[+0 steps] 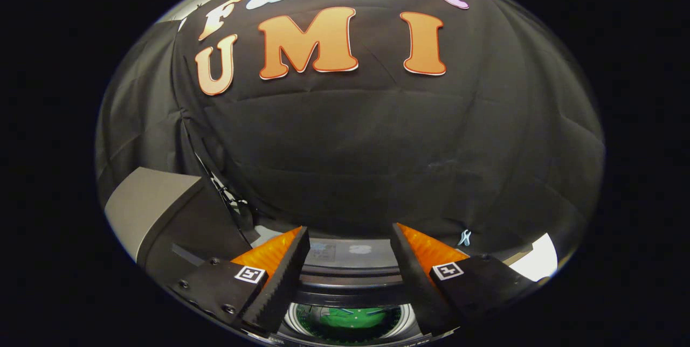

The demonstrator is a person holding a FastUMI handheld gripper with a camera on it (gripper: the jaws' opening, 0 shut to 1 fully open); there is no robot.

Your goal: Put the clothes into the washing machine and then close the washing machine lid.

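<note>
Your gripper (350, 242) hangs above the washing machine (350, 277) with its fingers spread wide and nothing between them. Through the gap you look down into the round drum opening (349, 321), where something green (345, 317) lies at the bottom. It may well be the clothes already dropped in, but it is small and partly cut off by the fingers, so treat that as a guess.

What could go wrong from here: if the green thing is only part of the load, you could close up with a garment left outside, because nothing around the machine is visible from this angle. If cloth hangs over the drum's rim, the lid could trap it and fail to seat. You also risk reaching for the lid blind; I cannot tell where it sits. The grey slanted panel (151, 201) beyond the left finger might be the raised lid or just a part of the booth, so a sweep toward it could knock the wrong thing.

Hard to make out: the near rim of the machine is hidden under the fingers, the pale markings (323, 251) on its back panel are blurred, and a small light clip (464, 237) on the black cloth wall (377, 147) is too tiny to identify
</note>
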